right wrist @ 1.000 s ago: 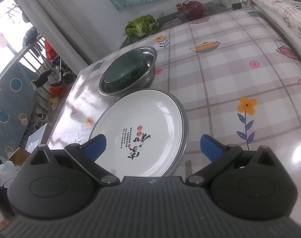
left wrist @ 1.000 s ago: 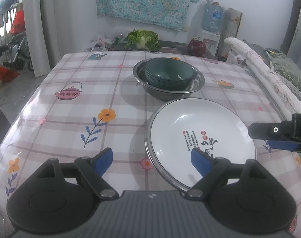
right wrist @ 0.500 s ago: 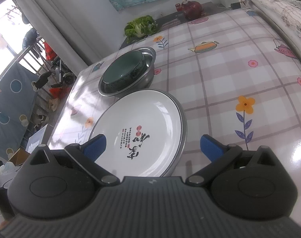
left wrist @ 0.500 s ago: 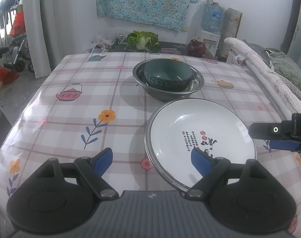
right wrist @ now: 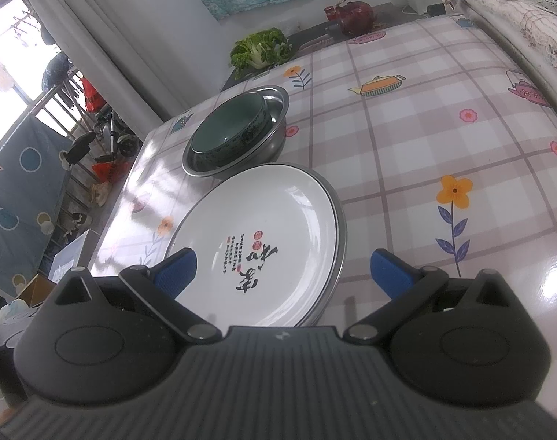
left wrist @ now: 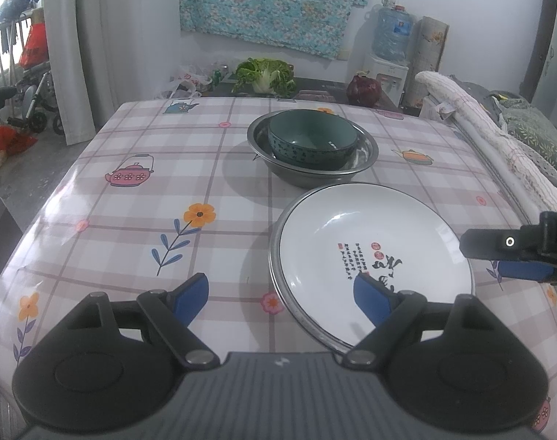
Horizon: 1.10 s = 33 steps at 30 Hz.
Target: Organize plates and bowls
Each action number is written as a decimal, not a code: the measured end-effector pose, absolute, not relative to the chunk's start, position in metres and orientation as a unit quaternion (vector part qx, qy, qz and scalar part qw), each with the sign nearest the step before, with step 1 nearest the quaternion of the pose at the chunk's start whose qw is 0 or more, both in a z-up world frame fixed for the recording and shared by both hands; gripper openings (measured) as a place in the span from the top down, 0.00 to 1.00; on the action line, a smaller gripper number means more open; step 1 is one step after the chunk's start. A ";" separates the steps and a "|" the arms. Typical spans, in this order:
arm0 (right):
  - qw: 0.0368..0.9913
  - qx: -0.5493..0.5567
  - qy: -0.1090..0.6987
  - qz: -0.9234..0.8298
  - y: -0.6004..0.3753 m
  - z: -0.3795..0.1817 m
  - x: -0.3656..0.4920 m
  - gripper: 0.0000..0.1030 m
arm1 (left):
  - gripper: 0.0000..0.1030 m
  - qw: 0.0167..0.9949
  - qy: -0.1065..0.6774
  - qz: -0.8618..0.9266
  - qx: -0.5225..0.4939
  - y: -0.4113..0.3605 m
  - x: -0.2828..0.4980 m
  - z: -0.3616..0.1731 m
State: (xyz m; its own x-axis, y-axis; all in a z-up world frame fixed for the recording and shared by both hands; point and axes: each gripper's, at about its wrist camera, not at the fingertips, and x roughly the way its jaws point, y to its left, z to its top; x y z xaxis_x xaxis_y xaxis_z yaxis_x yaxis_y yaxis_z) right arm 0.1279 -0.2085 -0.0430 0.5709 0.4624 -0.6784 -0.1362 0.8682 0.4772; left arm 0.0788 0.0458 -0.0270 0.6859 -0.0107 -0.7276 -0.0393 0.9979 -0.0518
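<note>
A white plate [left wrist: 370, 253] with red and black writing lies on a metal plate on the checked tablecloth; it also shows in the right wrist view [right wrist: 264, 245]. Behind it a dark green bowl [left wrist: 311, 139] sits inside a steel bowl [left wrist: 362, 154], both also in the right wrist view, green bowl [right wrist: 227, 132], steel bowl [right wrist: 275, 110]. My left gripper [left wrist: 280, 295] is open and empty, just above the plate's near left rim. My right gripper [right wrist: 282, 273] is open and empty over the plate's near rim; it shows at the right edge of the left wrist view [left wrist: 516, 253].
The table [left wrist: 150, 183] has a glossy cloth with flowers and teapots. A cabbage [left wrist: 265, 75] and a dark red pot [left wrist: 362, 90] stand on a dark counter behind it. A padded rail [left wrist: 480, 124] runs along the right side. Curtains and a balcony are at left.
Both grippers have drawn back slightly from the plate. The dishes have not moved.
</note>
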 end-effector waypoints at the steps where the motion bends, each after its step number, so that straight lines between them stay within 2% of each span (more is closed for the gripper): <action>1: 0.866 0.190 0.430 0.173 -0.208 -0.043 0.128 0.01 | 0.15 0.918 0.396 0.008 -0.031 0.045 0.079 -0.027; 33: 0.864 0.193 0.431 0.172 -0.208 -0.045 0.126 0.01 | 0.14 0.915 0.402 0.010 -0.024 0.043 0.078 -0.030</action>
